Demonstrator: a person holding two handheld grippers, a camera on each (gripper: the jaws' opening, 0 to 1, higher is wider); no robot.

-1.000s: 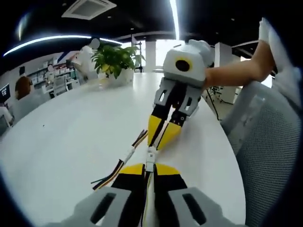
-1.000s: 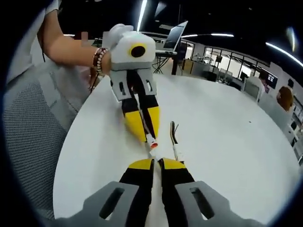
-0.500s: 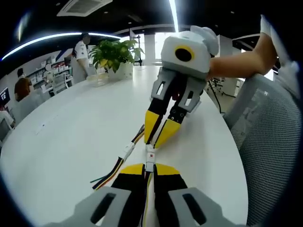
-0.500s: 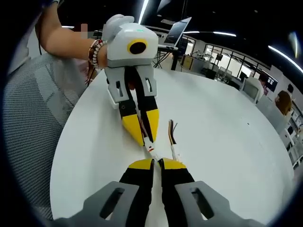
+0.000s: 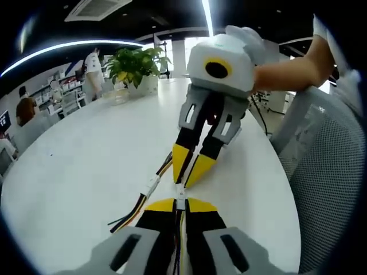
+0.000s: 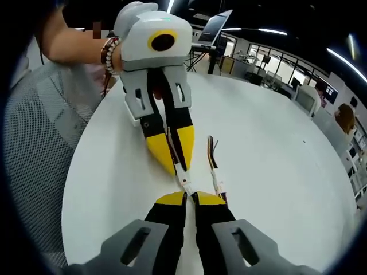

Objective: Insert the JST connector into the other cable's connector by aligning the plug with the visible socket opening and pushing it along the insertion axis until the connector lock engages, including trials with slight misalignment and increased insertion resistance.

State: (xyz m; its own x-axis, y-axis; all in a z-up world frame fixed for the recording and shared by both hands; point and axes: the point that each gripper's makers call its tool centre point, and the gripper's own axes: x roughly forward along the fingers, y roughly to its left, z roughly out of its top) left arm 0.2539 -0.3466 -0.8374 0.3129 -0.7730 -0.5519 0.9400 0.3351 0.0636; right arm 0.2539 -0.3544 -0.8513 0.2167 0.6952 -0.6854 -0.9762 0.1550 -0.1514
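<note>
My left gripper (image 5: 180, 201) rises from the bottom of the left gripper view, shut on a small white JST connector (image 5: 181, 193) whose wires run back between its jaws. The right gripper (image 5: 186, 179) comes down from above, its yellow tips right at that connector. In the right gripper view my right gripper (image 6: 191, 197) is shut on the other cable's connector, which is mostly hidden between its tips. The left gripper (image 6: 179, 169) faces it with the white connector (image 6: 186, 184) between the two pairs of tips. The two connectors meet tip to tip; whether they are locked is hidden.
A loose multi-wire cable (image 5: 150, 186) with a white connector lies on the white table (image 5: 86, 154), just beside the tips; it also appears as the loose cable (image 6: 216, 175). A potted plant (image 5: 135, 69) stands at the far side. A grey mesh chair (image 5: 327, 189) is past the table's edge.
The two grippers have drawn together. The gap between the connector in my left gripper and the right gripper's tips has closed. The loose cable has not moved.
</note>
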